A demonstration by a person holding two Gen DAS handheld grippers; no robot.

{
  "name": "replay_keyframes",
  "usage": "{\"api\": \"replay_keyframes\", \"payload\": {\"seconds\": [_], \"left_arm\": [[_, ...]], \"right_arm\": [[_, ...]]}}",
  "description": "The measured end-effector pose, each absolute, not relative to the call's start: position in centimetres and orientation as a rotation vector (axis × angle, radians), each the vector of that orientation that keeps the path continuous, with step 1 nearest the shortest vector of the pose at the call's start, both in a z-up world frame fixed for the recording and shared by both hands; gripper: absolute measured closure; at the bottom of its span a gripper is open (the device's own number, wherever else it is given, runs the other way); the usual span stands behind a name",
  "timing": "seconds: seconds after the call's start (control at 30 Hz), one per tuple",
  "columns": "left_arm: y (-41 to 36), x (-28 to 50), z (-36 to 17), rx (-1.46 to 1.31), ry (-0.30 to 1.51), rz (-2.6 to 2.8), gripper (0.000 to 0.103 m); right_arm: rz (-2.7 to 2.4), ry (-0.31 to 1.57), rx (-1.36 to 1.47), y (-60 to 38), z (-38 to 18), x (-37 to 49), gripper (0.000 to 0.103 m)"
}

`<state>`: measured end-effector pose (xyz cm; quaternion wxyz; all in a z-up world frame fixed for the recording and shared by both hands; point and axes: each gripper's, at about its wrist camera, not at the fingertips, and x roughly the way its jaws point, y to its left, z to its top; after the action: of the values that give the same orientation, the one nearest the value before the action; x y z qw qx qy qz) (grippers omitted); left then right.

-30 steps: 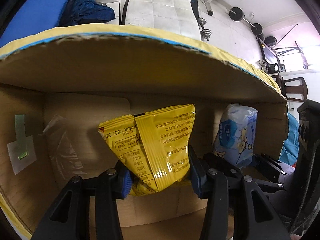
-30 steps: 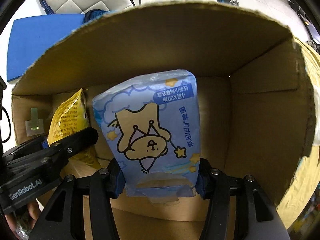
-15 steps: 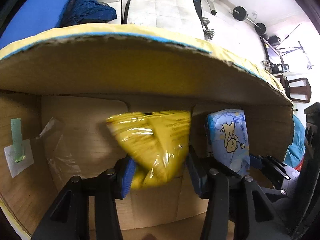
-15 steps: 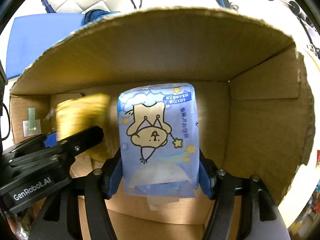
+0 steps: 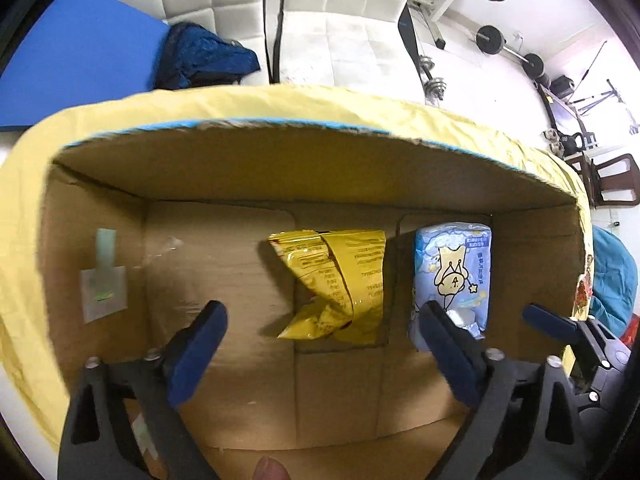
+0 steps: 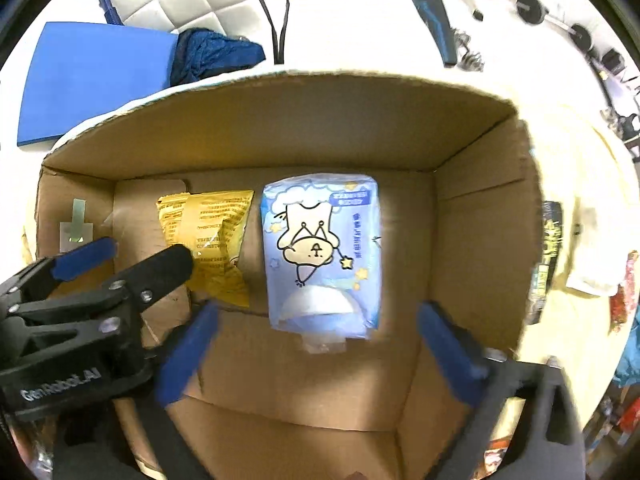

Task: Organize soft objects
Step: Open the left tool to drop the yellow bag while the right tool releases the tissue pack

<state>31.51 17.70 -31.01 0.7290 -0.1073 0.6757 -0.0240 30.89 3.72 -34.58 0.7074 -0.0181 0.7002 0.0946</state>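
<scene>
A yellow snack bag (image 5: 336, 280) (image 6: 212, 240) lies on the floor of an open cardboard box (image 5: 280, 168) (image 6: 472, 216). A light blue tissue pack with a bear print (image 5: 456, 272) (image 6: 320, 252) lies beside it, to its right. My left gripper (image 5: 320, 344) is open and empty, above the box and back from the yellow bag. My right gripper (image 6: 316, 352) is open and empty, above the tissue pack's near end. The left gripper also shows in the right wrist view (image 6: 120, 256), at the left.
A blue mat (image 6: 96, 76) and a dark blue cloth (image 6: 212, 56) lie beyond the box. A yellow cloth (image 5: 24, 216) wraps the box's outside. Weights and gym gear (image 5: 492, 36) stand at the back right. Coloured packets (image 6: 624, 292) lie to the right of the box.
Both grippers opened and let go: the yellow bag and the tissue pack dropped onto the box floor. Both grippers rose and pulled back from the box.
</scene>
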Motion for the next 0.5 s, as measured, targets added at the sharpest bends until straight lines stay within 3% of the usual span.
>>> {"api": "replay_keyframes", "payload": {"seconds": [0.5], "left_arm": [[16.7, 25.8, -23.5, -0.152, 1.330, 0.004, 0.002]], "right_arm": [[0.201, 1.456, -0.034, 0.8, -28.9, 25.7, 0.000]]}}
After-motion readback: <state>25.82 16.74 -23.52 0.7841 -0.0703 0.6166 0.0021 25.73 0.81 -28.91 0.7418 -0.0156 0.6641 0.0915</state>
